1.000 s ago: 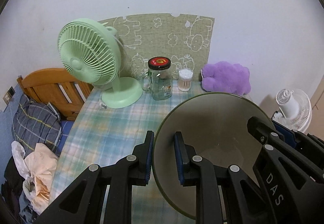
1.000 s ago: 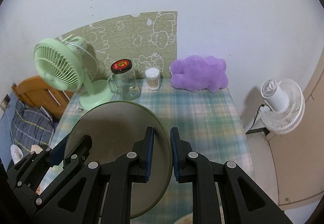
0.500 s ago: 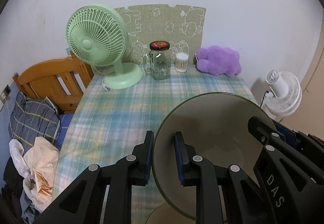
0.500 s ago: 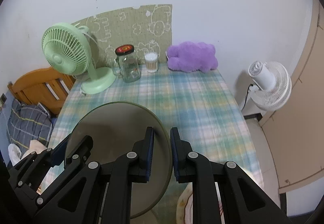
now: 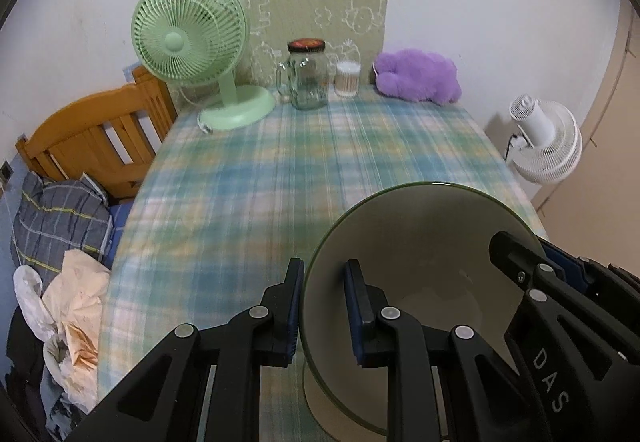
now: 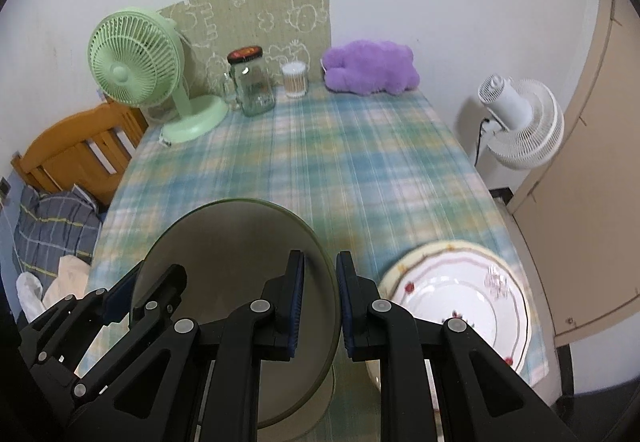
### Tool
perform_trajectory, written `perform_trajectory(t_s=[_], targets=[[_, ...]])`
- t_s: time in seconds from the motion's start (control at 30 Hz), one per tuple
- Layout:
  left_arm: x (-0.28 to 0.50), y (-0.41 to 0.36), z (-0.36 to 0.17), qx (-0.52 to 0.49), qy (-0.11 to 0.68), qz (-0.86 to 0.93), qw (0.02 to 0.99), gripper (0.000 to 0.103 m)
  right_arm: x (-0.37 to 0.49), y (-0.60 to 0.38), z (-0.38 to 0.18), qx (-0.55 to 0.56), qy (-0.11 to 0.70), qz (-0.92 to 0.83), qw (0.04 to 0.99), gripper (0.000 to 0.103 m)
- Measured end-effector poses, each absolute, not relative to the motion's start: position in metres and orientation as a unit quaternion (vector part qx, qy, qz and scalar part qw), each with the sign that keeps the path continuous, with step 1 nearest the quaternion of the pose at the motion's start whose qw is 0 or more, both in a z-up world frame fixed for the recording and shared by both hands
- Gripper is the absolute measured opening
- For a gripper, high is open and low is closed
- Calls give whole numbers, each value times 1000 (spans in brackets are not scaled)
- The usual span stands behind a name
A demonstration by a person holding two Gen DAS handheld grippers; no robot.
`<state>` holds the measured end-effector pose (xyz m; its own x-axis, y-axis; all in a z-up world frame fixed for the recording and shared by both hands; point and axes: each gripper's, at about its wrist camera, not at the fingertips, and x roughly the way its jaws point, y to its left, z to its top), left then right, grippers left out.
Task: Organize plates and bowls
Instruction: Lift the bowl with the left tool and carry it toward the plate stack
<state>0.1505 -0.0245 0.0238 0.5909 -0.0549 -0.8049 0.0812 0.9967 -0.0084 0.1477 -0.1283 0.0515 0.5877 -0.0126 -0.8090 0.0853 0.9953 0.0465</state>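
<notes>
Olive-rimmed bowl (image 5: 420, 262), opposite rims between both clamped jaws.

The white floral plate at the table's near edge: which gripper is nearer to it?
Right. The right gripper clamps the bowl rim on the side next to the white floral plate; the left gripper grips the bowl's opposite rim, farther from the plate.
</notes>
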Motion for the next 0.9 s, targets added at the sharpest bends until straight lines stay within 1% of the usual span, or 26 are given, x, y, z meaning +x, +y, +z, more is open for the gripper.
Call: perform_trajectory(t_s=[0.37,0.9], targets=[[127,-22,1,-5,481,-40,876,18,122,-130,29,41,485,-36,873,20],[129,-16,-29,0,515,-20,857,20,125,-119,0,27,519,-25,854,20]])
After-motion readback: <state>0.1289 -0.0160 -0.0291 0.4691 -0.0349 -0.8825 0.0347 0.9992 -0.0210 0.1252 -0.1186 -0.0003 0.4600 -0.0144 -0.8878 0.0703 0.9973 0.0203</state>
